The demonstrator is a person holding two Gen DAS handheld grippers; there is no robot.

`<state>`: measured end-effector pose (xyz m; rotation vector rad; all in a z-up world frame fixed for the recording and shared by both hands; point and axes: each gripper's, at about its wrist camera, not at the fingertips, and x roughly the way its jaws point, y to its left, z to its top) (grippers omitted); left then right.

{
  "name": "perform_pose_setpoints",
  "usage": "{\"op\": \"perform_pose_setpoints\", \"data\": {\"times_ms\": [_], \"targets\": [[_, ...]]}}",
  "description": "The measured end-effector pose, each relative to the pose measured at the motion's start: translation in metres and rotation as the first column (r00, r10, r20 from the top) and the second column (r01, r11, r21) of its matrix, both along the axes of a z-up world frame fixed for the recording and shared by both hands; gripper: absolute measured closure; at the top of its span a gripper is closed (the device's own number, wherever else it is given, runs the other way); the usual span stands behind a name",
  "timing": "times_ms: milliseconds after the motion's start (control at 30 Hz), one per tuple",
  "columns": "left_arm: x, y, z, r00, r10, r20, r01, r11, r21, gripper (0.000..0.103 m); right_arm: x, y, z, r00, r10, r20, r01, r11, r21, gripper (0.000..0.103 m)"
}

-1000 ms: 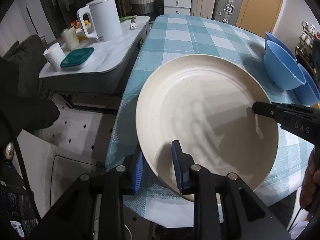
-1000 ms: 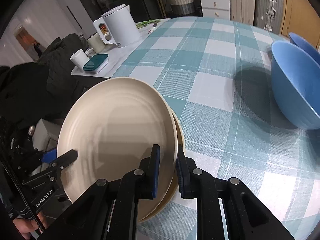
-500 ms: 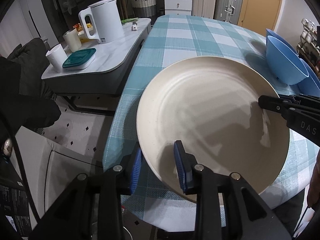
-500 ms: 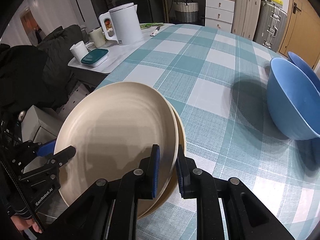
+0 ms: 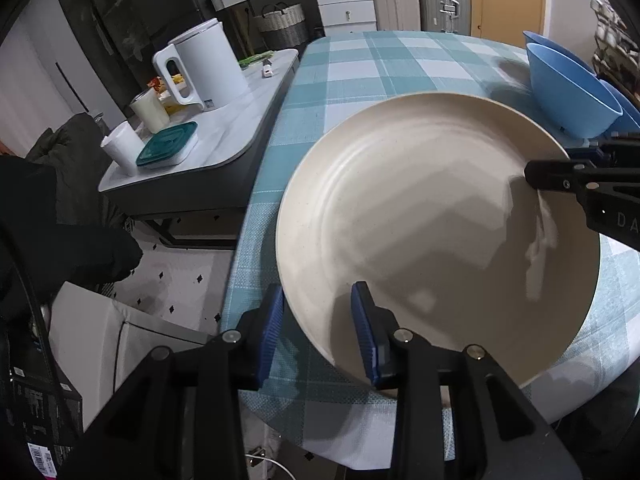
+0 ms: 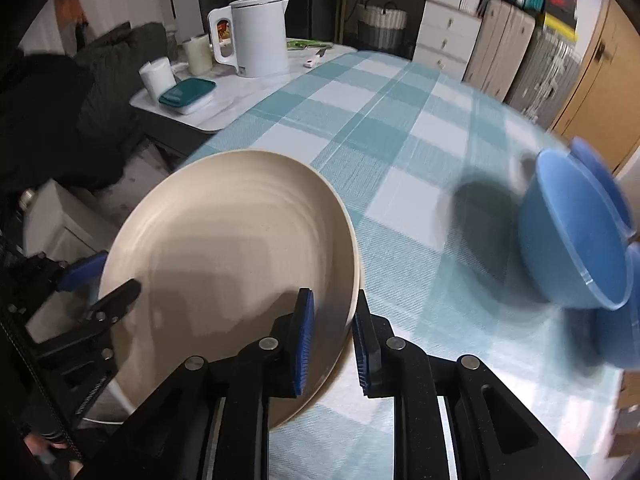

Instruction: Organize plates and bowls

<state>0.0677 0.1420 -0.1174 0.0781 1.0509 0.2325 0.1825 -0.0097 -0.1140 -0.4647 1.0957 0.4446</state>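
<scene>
Two stacked cream plates (image 5: 432, 216) sit at the near edge of the checked table (image 5: 380, 68); they also show in the right wrist view (image 6: 224, 264). My left gripper (image 5: 318, 328) straddles their near rim with its jaws apart, not pressing. My right gripper (image 6: 332, 336) straddles the opposite rim, jaws slightly apart around both plates. Its fingers (image 5: 560, 172) show across the plate in the left wrist view. Blue bowls (image 5: 568, 92) stand at the table's right side, also in the right wrist view (image 6: 572, 232).
A low side table (image 5: 224, 136) left of the checked table carries a white kettle (image 5: 204, 68), cups and a teal-lidded box (image 5: 166, 150). Drawers, a basket and suitcases line the back wall. The floor drops off at the table's left edge.
Both grippers' jaws have widened around the plate rims. The stack has settled lower toward the table, and the right wrist view has swung, blurring the bowls.
</scene>
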Motion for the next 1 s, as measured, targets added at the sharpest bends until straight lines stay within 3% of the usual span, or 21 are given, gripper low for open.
{"op": "perform_pose_setpoints", "data": {"times_ms": [133, 333, 800, 1000], "targets": [[0.000, -0.006, -0.005, 1.000, -0.008, -0.010, 0.008, 1.000, 0.027, 0.065, -0.001, -0.003, -0.003, 1.000, 0.017, 0.000, -0.017, 1.000, -0.009, 0.083], [-0.001, -0.003, -0.004, 1.000, 0.002, -0.012, -0.002, 1.000, -0.010, 0.065, 0.000, -0.004, -0.005, 1.000, 0.010, -0.027, -0.011, 1.000, -0.012, 0.083], [-0.005, 0.005, 0.004, 1.000, 0.018, -0.003, -0.018, 0.999, -0.040, 0.064, 0.018, -0.026, -0.024, 0.970, -0.050, -0.237, 0.091, 0.982, 0.166, 0.082], [-0.009, 0.011, 0.016, 0.998, 0.047, 0.032, -0.045, 0.997, -0.062, 0.064, 0.013, -0.037, -0.005, 0.984, -0.058, -0.170, 0.093, 0.974, 0.206, 0.082]]}}
